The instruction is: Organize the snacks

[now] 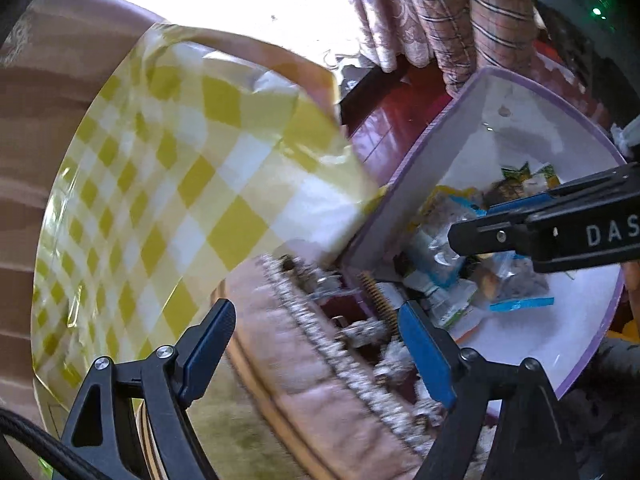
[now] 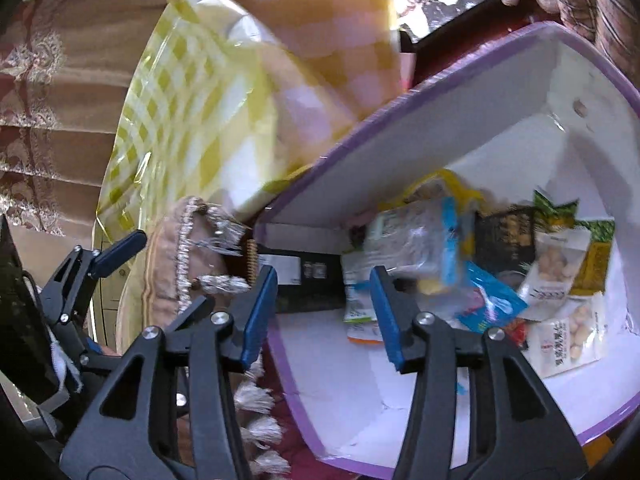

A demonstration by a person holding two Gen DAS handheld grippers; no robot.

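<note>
Both wrist views down onto box (image 1: 404, 184)

Bright daylight floods in through a window (image 1: 256, 4) far ahead of the tongs. Patterned brown curtains (image 2: 52, 92) hang to their left. Dark red floor (image 1: 384, 128) shows ahead.

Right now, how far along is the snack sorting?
Done: a pile of snack packets already lies in the purple-rimmed box. In hand: nothing; left gripper and right gripper both stand open and empty. Left: can't tell; no loose snacks show outside the box.

black skeletal left claw (image 1: 316, 344), right claw (image 2: 322, 316) alike – blue pads, silver screws, white "das" lettering
</note>
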